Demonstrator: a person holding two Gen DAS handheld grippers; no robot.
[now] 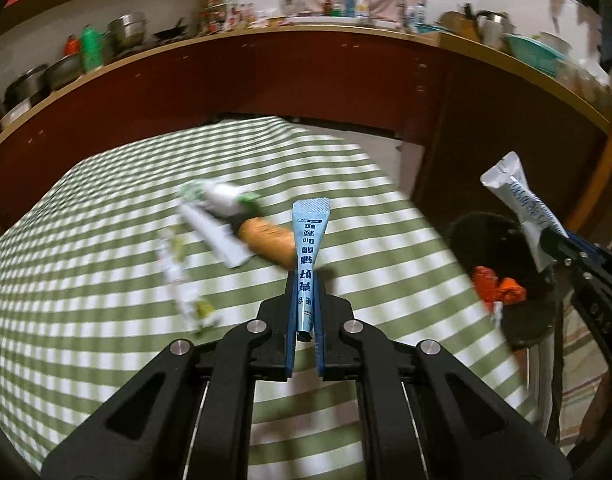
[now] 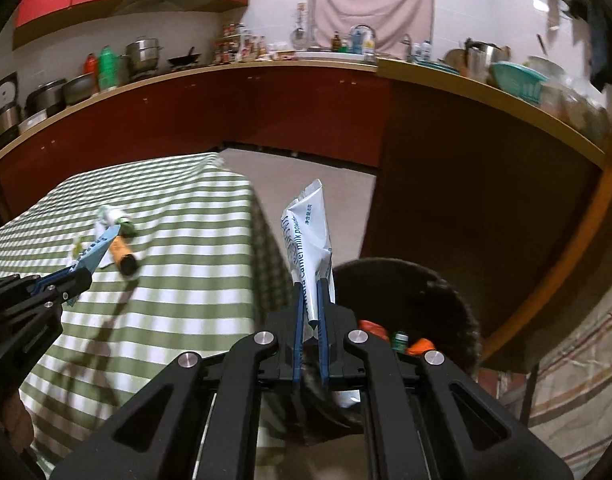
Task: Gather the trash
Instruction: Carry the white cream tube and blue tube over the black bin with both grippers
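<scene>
My left gripper (image 1: 305,280) is shut on a blue stick sachet (image 1: 308,236), which stands up from its fingers above the green checked tablecloth (image 1: 106,300). My right gripper (image 2: 311,284) is shut on a white milk powder sachet (image 2: 308,232), held over the near edge of a black bin (image 2: 418,292). In the left wrist view the white sachet (image 1: 518,200) and the bin (image 1: 486,232) show at the right. Orange wrappers (image 1: 498,286) lie inside the bin. On the cloth lie an orange tube (image 1: 268,240), a white wrapper (image 1: 214,232) and a blurred strip wrapper (image 1: 182,280).
The table's right edge (image 2: 262,220) drops beside the bin. A dark red counter (image 2: 266,112) with pots, bottles and a teal basket (image 2: 518,76) curves round the back. A patterned cloth (image 2: 578,368) hangs at the lower right. Bare floor (image 2: 306,168) lies between table and counter.
</scene>
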